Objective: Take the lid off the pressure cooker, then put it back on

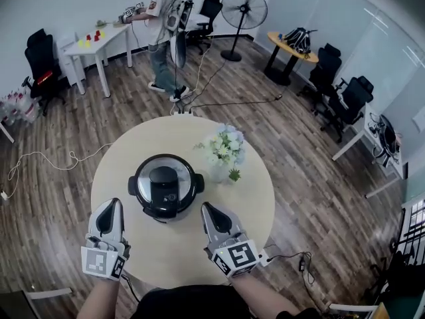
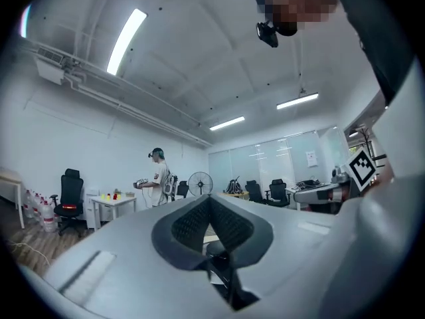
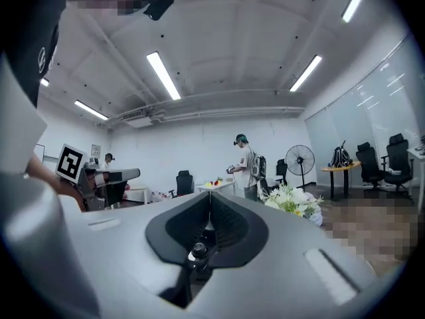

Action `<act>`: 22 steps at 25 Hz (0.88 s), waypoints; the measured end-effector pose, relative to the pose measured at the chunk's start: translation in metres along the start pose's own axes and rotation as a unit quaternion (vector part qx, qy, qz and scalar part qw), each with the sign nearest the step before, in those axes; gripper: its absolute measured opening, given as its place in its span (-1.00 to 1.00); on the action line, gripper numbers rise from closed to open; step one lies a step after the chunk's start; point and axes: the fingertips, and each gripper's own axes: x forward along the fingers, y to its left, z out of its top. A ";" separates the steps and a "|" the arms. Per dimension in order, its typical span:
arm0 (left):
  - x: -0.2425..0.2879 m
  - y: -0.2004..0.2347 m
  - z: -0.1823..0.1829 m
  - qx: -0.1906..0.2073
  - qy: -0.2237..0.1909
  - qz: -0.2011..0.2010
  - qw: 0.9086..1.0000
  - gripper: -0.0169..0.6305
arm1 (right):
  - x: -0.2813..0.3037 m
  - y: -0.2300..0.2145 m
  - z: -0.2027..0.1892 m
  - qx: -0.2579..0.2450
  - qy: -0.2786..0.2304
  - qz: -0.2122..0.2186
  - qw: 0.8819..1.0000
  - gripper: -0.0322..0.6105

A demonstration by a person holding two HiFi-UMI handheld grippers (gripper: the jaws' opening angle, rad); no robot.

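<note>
The black pressure cooker (image 1: 165, 186) stands in the middle of the round beige table (image 1: 252, 198), with its lid and black handle (image 1: 163, 180) on top. My left gripper (image 1: 115, 203) hovers at the cooker's near left, shut and empty. At the cooker's near right, my right gripper (image 1: 206, 207) is also shut with nothing in it. Both sit apart from the cooker. In the left gripper view the left gripper (image 2: 210, 198) has its pads pressed together and points level across the room. The right gripper (image 3: 210, 195) looks the same in its own view. The cooker shows in neither gripper view.
A vase of white flowers (image 1: 224, 153) stands right behind the cooker; the flowers (image 3: 292, 200) also show at the right gripper's right. Far back are a person (image 1: 161, 25) at a white table (image 1: 99, 42), a fan (image 1: 244, 8) and office chairs. Cables (image 1: 46, 161) lie on the floor.
</note>
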 end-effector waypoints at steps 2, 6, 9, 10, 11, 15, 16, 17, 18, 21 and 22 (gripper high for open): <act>-0.002 -0.002 0.011 0.006 -0.008 0.005 1.000 -0.95 | -0.003 0.000 0.008 -0.009 -0.021 -0.003 1.000 -0.87; -0.006 -0.007 0.024 0.014 -0.017 0.006 1.000 -0.95 | -0.008 -0.004 0.016 0.003 -0.045 -0.015 0.999 -0.88; -0.011 -0.010 0.026 0.025 -0.019 0.012 0.999 -0.95 | -0.015 -0.006 0.016 0.003 -0.047 -0.028 0.998 -0.88; -0.012 -0.010 0.025 0.024 -0.019 0.015 0.999 -0.95 | -0.016 -0.005 0.015 -0.003 -0.044 -0.031 0.999 -0.88; -0.014 -0.009 0.024 0.023 -0.018 0.017 0.999 -0.95 | -0.016 -0.004 0.014 -0.010 -0.040 -0.031 0.999 -0.88; -0.017 -0.011 0.020 0.026 -0.014 0.020 0.999 -0.95 | -0.018 -0.001 0.014 -0.028 -0.037 -0.027 0.999 -0.88; -0.017 -0.011 0.018 0.027 -0.013 0.020 0.999 -0.95 | -0.018 -0.001 0.014 -0.028 -0.038 -0.028 0.999 -0.88; -0.017 -0.011 0.017 0.027 -0.013 0.020 0.999 -0.95 | -0.017 -0.001 0.013 -0.027 -0.038 -0.029 0.999 -0.88; -0.018 -0.010 0.016 0.025 -0.012 0.021 0.999 -0.95 | -0.017 -0.001 0.013 -0.026 -0.037 -0.028 0.999 -0.88; -0.019 -0.007 0.015 0.022 -0.012 0.025 0.999 -0.95 | -0.015 0.004 0.012 -0.035 -0.031 -0.023 0.999 -0.88; -0.018 -0.006 0.016 0.022 -0.012 0.026 0.999 -0.95 | -0.015 0.006 0.012 -0.040 -0.030 -0.021 0.999 -0.88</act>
